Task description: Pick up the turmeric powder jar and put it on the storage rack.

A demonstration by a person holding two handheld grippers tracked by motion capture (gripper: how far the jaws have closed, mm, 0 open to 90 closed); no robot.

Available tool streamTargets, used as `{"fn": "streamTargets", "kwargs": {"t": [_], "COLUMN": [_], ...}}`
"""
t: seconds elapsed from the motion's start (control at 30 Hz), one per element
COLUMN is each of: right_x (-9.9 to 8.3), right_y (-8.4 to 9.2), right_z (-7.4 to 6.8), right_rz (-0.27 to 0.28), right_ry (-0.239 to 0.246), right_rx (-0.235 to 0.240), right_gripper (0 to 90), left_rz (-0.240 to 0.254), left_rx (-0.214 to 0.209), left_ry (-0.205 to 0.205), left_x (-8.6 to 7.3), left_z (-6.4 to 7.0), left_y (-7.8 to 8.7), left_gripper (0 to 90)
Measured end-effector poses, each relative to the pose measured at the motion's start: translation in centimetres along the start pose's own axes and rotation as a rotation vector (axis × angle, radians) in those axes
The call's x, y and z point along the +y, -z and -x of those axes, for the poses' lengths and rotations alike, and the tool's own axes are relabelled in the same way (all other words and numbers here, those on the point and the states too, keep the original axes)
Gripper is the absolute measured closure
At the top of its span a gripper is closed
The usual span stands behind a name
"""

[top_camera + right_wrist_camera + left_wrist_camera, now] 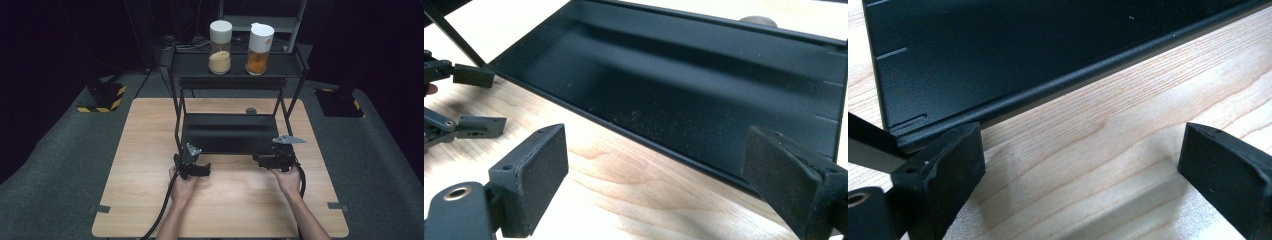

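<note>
The black metal rack (235, 132) stands at the middle of the surface (150, 150), toward its far edge, two jars on its top shelf. Both left tongs (202, 169) and right tongs (260, 160) are apart and empty, poised at the front corners of its lower tray (684, 95). It looks stiff, smooth and top-heavy, so gripping the tray's thin front lip (1058, 85) at both corners seems safest.

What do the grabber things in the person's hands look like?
Each hand holds a black two-jaw gripper: the left gripper and the right gripper. Each carries a grey three-cornered plate on top and trails a thick black cable. The jaws end in flat, black, block-shaped pads. The forearms are bare, with no sleeves.
</note>
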State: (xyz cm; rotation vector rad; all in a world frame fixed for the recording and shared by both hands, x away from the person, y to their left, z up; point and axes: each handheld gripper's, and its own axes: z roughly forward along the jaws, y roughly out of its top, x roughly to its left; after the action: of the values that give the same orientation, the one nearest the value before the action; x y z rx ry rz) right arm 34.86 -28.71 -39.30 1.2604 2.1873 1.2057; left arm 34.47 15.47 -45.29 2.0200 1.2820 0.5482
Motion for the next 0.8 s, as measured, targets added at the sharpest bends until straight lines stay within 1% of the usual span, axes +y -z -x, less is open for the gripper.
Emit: {"fn": "streamTargets", "kwargs": {"t": [0.13, 0.37, 0.43, 0.57, 0.7, 0.8], "right_x": [-0.3, -1.0, -1.2, -1.6, -2.0, -2.2], "right_y": [-0.3, -0.9, -1.2, -1.8, -2.1, -2.6], "right_z": [0.0, 0.1, 0.2, 0.2, 0.1, -0.2], "right_rz": [-0.018, -0.030, -0.044, -0.069, -0.080, -0.100], "right_ry": [-0.004, -0.013, -0.021, -0.014, -0.013, 0.002], "right_rx": [-0.007, -0.019, -0.022, -0.038, -0.048, -0.064], "right_gripper": [11.1, 11.2, 11.2, 11.2, 11.0, 11.1], "left_rz": [0.000, 0.000, 0.000, 0.001, 0.000, 0.000], "left_rx": [0.000, 0.000, 0.000, 0.000, 0.000, 0.000], "left_ry": [0.000, 0.000, 0.000, 0.000, 0.000, 0.000], "left_x": [0.0, 0.0, 0.0, 0.0, 0.0, 0.0], "left_z": [0.0, 0.0, 0.0, 0.0, 0.0, 0.0], "left_y": [0.0, 0.0, 0.0, 0.0, 0.0, 0.0], "left_gripper": [4.7, 4.7, 4.7, 4.7, 4.7, 4.7]}}
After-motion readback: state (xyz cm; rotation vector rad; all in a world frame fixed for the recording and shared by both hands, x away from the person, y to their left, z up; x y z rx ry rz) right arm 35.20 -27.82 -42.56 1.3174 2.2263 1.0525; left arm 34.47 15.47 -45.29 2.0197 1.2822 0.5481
